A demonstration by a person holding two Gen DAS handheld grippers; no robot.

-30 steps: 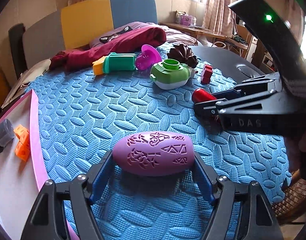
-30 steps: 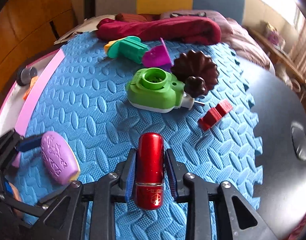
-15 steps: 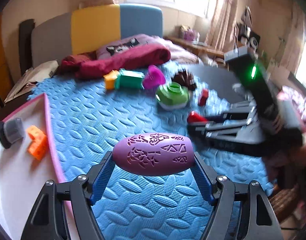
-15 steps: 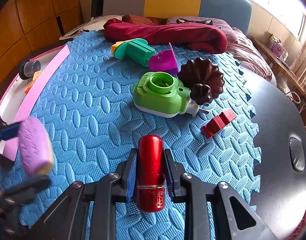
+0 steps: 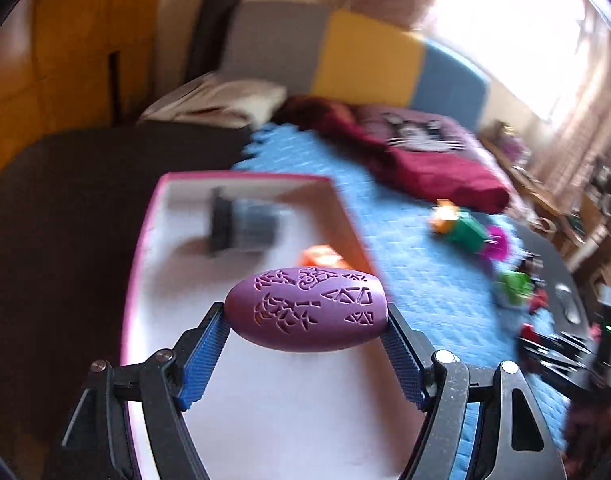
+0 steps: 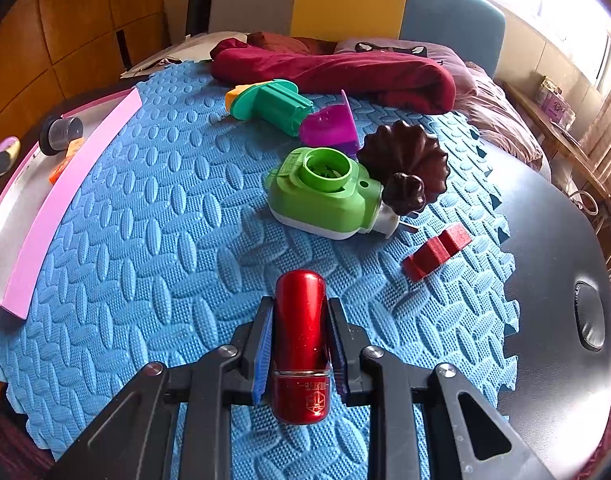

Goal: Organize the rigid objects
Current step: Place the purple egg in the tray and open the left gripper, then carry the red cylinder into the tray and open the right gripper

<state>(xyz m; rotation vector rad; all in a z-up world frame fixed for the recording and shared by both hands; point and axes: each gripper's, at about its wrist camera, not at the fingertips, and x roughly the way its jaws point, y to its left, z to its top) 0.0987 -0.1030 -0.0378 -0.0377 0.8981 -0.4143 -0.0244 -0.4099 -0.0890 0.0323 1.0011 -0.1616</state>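
My left gripper [image 5: 305, 320] is shut on a purple egg-shaped piece with cut-out patterns [image 5: 309, 312], gripped end to end. It hangs over the white floor of a pink-rimmed tray [image 5: 241, 176]; the view is blurred. In the tray lie a grey cylinder [image 5: 245, 224] and an orange piece [image 5: 321, 256]. My right gripper [image 6: 300, 308] is shut on a red metal cylinder [image 6: 301, 344] low over the blue foam mat [image 6: 165, 260]. In the right wrist view the tray [image 6: 65, 184] is at the far left, with the purple piece [image 6: 7, 146] at the frame's edge.
On the mat beyond the red cylinder are a green device [image 6: 325, 196], a brown fluted mould [image 6: 405, 160], a red block [image 6: 437, 252], a teal piece [image 6: 273, 104] and a magenta scoop [image 6: 329, 124]. A maroon cloth [image 6: 337, 68] lies behind. A black tabletop [image 6: 553, 260] borders the mat at right.
My left gripper has swung left with the purple piece, from over the mat to over the tray, and rolled. The right gripper kept its place on the red cylinder.
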